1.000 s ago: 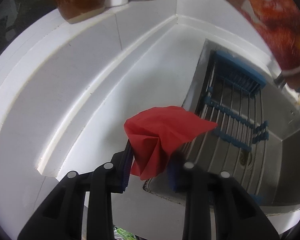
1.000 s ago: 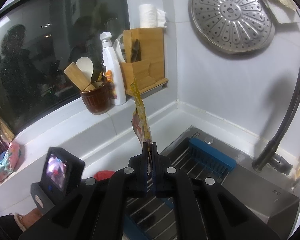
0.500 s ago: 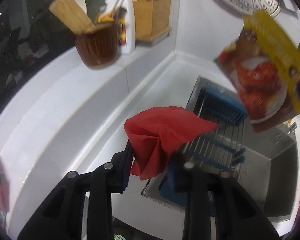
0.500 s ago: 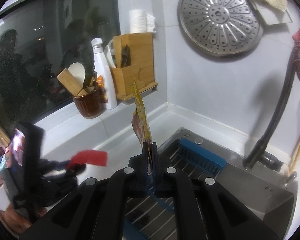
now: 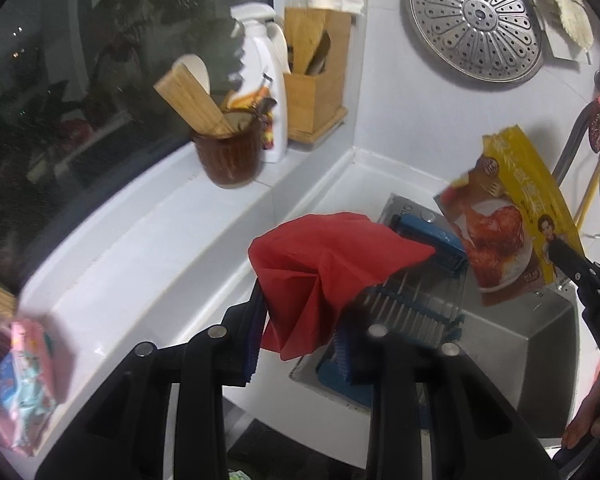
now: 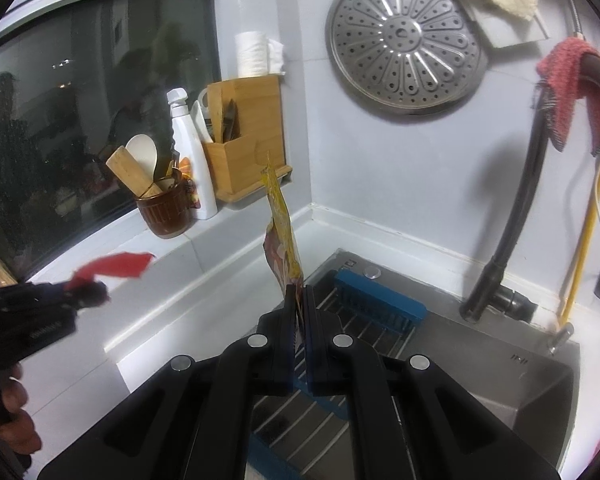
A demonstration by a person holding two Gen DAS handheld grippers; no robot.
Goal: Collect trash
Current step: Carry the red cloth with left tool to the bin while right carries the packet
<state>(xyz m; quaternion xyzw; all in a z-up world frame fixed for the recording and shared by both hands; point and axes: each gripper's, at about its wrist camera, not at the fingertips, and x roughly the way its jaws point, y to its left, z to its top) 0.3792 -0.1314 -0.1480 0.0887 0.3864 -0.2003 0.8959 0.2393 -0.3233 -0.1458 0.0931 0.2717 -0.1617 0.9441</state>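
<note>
A crumpled red paper (image 5: 324,268) sticks up between the fingers of my left gripper (image 5: 300,336), which is shut on it above the white counter's edge. From the right wrist the same red paper (image 6: 116,266) shows at the left, held by the left gripper (image 6: 88,292). My right gripper (image 6: 299,304) is shut on a yellow food packet (image 6: 282,236), seen edge-on over the sink. In the left wrist view that food packet (image 5: 508,224) shows its printed face at the right, with the right gripper (image 5: 568,256) pinching its lower corner.
A steel sink (image 6: 500,376) holds a blue-ended wire rack (image 6: 380,304). On the window ledge stand a brown utensil crock (image 5: 228,156), a white spray bottle (image 5: 268,108) and a wooden holder (image 5: 316,92). A pink packet (image 5: 28,376) lies at the left. A black tap (image 6: 516,216) rises at right.
My left gripper has risen with the red paper, so the ledge, window and wall came into view. The food packet now appears lower and whole at the right. The right gripper shifted slightly sideways.
</note>
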